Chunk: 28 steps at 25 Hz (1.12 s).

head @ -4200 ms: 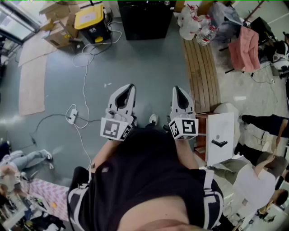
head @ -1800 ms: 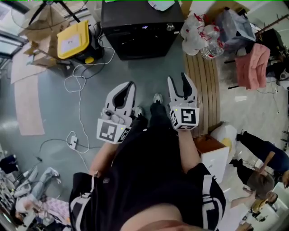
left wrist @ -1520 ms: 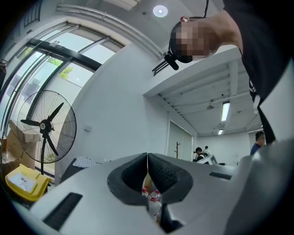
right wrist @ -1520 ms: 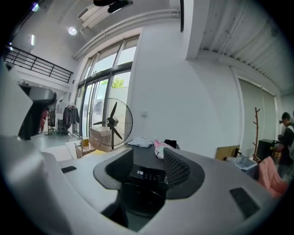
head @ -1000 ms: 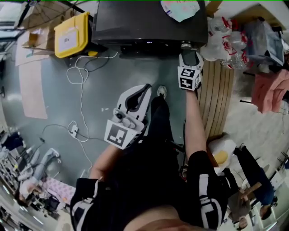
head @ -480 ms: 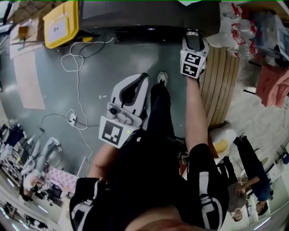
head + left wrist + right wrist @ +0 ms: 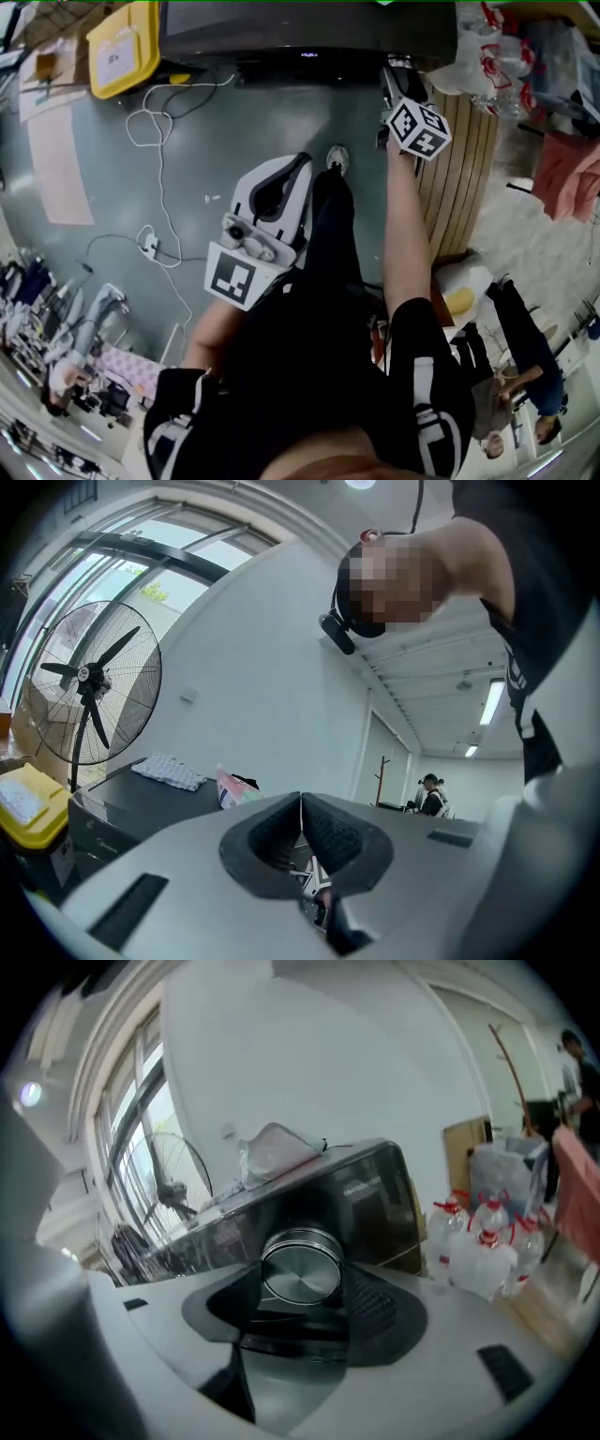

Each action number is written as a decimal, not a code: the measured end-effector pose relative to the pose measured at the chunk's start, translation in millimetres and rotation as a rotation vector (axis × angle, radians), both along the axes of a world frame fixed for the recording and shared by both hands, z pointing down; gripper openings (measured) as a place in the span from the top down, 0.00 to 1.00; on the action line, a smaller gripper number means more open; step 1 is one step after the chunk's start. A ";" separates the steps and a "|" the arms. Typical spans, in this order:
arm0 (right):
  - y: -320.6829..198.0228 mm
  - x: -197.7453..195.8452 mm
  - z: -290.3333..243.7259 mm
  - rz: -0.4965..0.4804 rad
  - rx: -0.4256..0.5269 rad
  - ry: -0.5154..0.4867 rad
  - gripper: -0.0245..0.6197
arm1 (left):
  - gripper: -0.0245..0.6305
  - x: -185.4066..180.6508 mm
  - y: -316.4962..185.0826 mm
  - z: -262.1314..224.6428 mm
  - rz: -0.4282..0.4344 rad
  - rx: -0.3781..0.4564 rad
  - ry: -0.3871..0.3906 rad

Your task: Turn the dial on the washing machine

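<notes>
The black washing machine stands at the top of the head view. My right gripper reaches to its front panel, and its marker cube is rolled to one side. In the right gripper view the round silver dial sits between the dark pads, and the right gripper is shut on it, with the machine's dark front behind. My left gripper hangs by my leg, away from the machine, pointing at the floor. In its own view the left gripper has its pads pressed together with nothing between them.
A yellow-lidded box stands left of the machine, with a white cable trailing to a power strip. A slatted wooden bench and water bottles are to the right. A standing fan is nearby. People stand at the edges.
My right arm stretched out to the machine and closed on the dial; over the last half second its cube has rolled clockwise. The left gripper has barely moved.
</notes>
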State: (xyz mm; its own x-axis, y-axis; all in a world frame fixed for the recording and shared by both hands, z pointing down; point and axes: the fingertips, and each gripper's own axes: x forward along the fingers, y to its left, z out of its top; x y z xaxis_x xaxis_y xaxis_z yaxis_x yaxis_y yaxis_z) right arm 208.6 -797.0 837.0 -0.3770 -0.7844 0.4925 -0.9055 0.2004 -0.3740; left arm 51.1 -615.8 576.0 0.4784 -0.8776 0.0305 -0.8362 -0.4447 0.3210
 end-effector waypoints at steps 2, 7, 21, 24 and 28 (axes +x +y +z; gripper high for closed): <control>0.0 3.8 -0.5 0.037 -0.029 -0.131 0.52 | 0.93 2.2 0.8 -0.9 -0.002 -0.002 0.006; 1.9 5.6 0.1 0.041 -0.019 -0.176 0.52 | 0.93 7.8 3.4 -2.9 0.004 -0.001 0.002; 151.9 -41.9 -136.4 0.015 0.081 0.169 0.48 | 0.93 -73.4 142.0 -111.8 -0.004 0.104 0.019; 229.4 -55.8 -242.4 0.049 0.154 0.187 0.53 | 0.93 -103.6 207.3 -179.9 0.006 0.165 0.016; 342.6 -83.1 -344.9 0.071 0.243 0.220 0.71 | 0.93 -142.0 298.3 -232.7 0.032 0.210 0.009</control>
State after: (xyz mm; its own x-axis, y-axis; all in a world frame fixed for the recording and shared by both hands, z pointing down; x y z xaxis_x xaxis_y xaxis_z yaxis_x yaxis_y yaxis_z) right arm 125.5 -454.4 492.0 -0.2228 -0.9094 0.3512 -0.9741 0.1937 -0.1164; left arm -91.0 -317.6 343.3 0.5056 -0.8486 -0.1558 -0.8182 -0.5289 0.2253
